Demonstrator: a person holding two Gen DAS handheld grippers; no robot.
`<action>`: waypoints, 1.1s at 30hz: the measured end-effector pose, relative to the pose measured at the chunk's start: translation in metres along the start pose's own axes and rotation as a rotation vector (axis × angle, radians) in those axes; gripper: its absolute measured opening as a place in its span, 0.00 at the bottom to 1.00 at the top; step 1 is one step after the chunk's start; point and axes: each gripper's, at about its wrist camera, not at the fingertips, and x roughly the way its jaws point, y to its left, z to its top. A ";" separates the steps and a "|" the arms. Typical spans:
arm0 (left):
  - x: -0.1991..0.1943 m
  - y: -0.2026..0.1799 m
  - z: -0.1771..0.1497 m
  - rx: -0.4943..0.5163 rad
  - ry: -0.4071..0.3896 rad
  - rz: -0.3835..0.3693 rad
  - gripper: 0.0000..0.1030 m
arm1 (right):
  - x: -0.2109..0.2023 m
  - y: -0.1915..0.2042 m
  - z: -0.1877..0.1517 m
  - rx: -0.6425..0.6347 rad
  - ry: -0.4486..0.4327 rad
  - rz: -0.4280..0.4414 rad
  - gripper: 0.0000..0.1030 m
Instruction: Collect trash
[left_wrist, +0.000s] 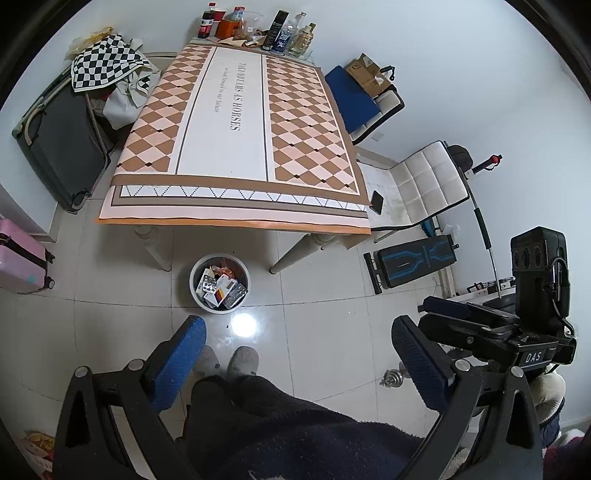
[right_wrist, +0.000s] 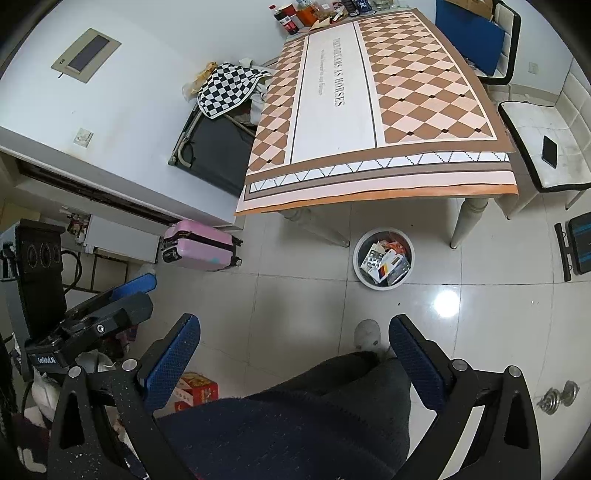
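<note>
A grey round trash bin (left_wrist: 195, 273) stands on the tiled floor by the table's near edge, holding pill blister packs and small boxes (left_wrist: 221, 290). It also shows in the right wrist view (right_wrist: 360, 264). My left gripper (left_wrist: 297, 332) is open and empty, held high above the floor and back from the bin. My right gripper (right_wrist: 293, 330) is also open and empty, at a similar height. Each gripper shows in the other's view, the right one (left_wrist: 476, 321) and the left one (right_wrist: 110, 306).
The table (left_wrist: 236, 110) has a diamond-pattern cloth, with bottles and boxes (left_wrist: 258, 29) at its far end. A pink suitcase (right_wrist: 201, 245), a dark suitcase (left_wrist: 62, 147), white chairs (left_wrist: 424, 184), a phone (right_wrist: 549, 150) and a dumbbell (right_wrist: 557, 398) surround it. My legs and slippers are below.
</note>
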 end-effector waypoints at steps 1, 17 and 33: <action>0.000 0.000 0.000 0.001 0.001 -0.003 1.00 | 0.000 0.000 0.000 -0.001 0.000 -0.001 1.00; -0.002 -0.007 0.001 0.027 0.011 -0.021 1.00 | -0.007 0.004 -0.001 -0.019 0.000 -0.014 1.00; -0.001 -0.010 0.004 0.033 0.018 -0.038 1.00 | -0.017 0.005 0.000 -0.021 -0.002 -0.011 1.00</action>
